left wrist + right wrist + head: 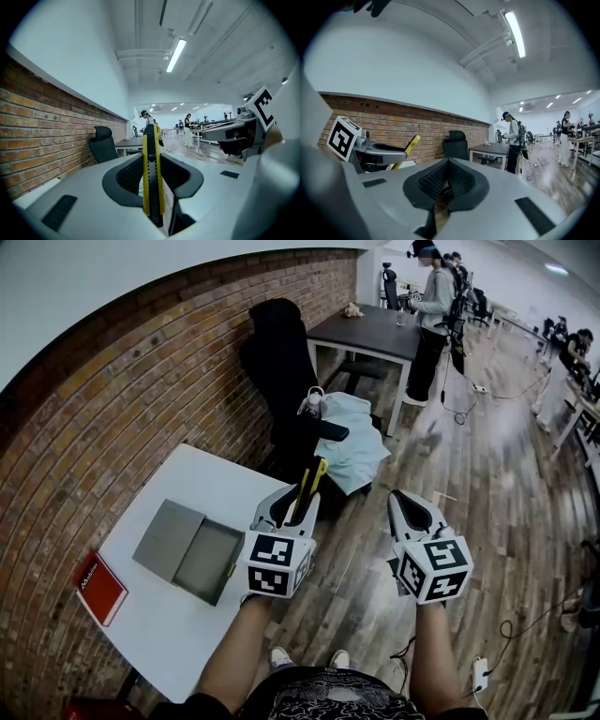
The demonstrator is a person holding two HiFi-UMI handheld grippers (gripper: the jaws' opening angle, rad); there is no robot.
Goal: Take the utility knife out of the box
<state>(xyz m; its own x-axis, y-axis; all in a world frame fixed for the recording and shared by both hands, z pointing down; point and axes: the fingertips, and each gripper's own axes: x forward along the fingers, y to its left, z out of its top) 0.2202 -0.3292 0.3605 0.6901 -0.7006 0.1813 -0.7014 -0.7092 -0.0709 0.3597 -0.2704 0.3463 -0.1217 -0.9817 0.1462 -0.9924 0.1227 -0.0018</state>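
Yellow knife out of box, clamped in left gripper

Left gripper [294, 506]: jaws closed on the knife [310, 485]. In the left gripper view the knife [151, 140] stands on edge between the two dark pads, yellow sides against them and the black strip facing the camera. Its tip pokes out past the jaw tips, ahead and slightly up. In the right gripper view the yellow end [407, 148] shows slanting up out of the left gripper [375, 151].

Right gripper [405, 499]: level with the left gripper and to its right, well apart from it. Its own view shows the right gripper [449, 176] clenched, pad tips meeting, nothing between them.

Box [187, 550]: grey, lid laid open flat, on the white table [155, 626]. It sits just left of the left gripper and lower. The knife is not in it. The inside looks bare grey, but is too small to check further.

Red book [98, 587]: on the table's near left edge, left of the box.

Both grippers are held over the wood floor [487, 484], just right of the table edge. A black chair [279, 357] stands ahead of the left gripper, against the brick wall [112, 399].
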